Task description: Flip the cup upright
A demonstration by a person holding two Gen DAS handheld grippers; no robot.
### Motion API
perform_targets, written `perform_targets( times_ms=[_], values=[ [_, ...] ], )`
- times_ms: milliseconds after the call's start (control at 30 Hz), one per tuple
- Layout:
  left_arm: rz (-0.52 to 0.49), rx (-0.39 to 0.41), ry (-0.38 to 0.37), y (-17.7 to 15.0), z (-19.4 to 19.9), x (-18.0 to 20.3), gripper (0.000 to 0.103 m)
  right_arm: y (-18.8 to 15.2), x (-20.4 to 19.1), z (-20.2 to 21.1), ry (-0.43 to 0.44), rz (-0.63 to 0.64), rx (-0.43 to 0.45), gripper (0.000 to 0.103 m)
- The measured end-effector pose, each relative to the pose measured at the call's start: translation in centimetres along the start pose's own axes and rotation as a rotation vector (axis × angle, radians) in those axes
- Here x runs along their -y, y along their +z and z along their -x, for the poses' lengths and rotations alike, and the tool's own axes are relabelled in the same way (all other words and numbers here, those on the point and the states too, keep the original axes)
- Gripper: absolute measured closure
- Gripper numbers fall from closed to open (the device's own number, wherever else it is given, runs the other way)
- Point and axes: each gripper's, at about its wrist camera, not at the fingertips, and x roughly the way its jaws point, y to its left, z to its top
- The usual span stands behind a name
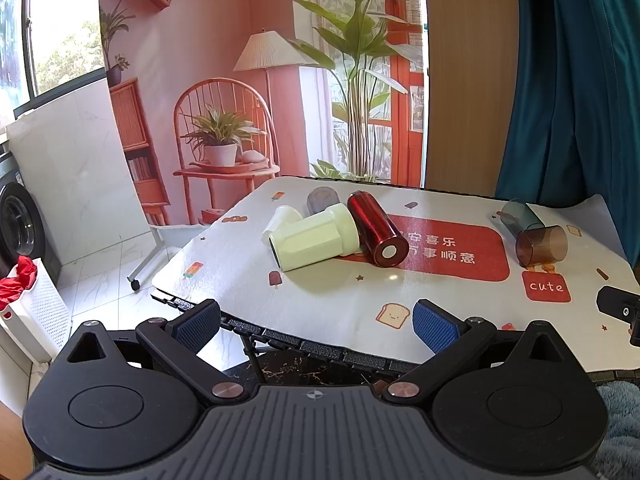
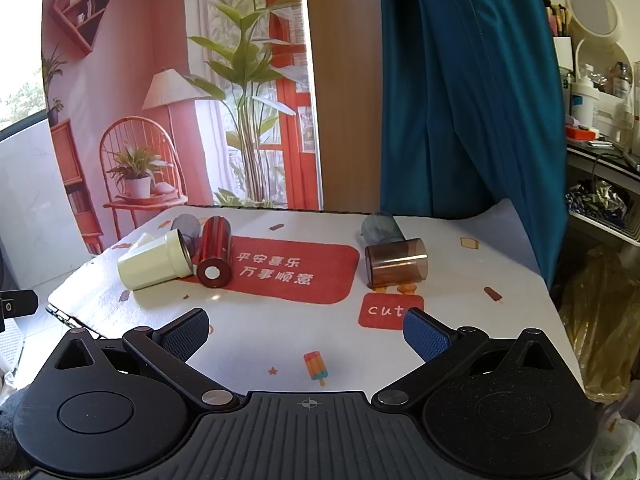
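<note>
Several cups lie on their sides on the patterned tablecloth (image 1: 320,304). A pale cream cup (image 1: 314,236) lies at the left beside a red metallic cup (image 1: 376,232); a small white cup (image 1: 282,218) and a grey translucent cup (image 1: 322,199) lie behind them. At the right lie a brown translucent cup (image 1: 542,246) and a teal translucent cup (image 1: 520,214). The cream cup (image 2: 154,262), red cup (image 2: 214,254), brown cup (image 2: 396,264) and teal cup (image 2: 380,228) also show in the right wrist view. My left gripper (image 1: 316,326) is open and empty at the table's near edge. My right gripper (image 2: 306,334) is open and empty above the cloth.
A printed room backdrop (image 1: 248,80) stands behind the table, with a teal curtain (image 1: 576,80) at the right. A white laundry basket (image 1: 32,312) sits on the floor at the left. Cluttered shelves (image 2: 600,100) and a yellow bag (image 2: 600,320) are at the right of the table.
</note>
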Motion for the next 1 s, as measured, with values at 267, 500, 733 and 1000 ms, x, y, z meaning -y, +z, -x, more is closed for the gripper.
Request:
perform_targets(
  times_ms=[267,500,733,1000],
  values=[
    [0.000,0.000,0.000,-0.01,0.00,-0.01,0.000,-0.25,-0.12,-0.01,0.002,-0.005,-0.002,0.000],
    [0.001,0.000,0.000,-0.02,0.00,-0.02,0.000,-0.35,-0.19,0.01,0.003,-0.005,-0.002,0.000],
    [0.001,-0.002,0.000,-0.05,0.00,-0.03,0.000,-0.33,-0.16,-0.02,0.004,-0.008,-0.006,0.000],
    [0.003,-0.002,0.001,-0.07,-0.01,-0.07,0.000,-0.28,-0.12,-0.07,0.006,-0.011,-0.010,0.000]
  ],
)
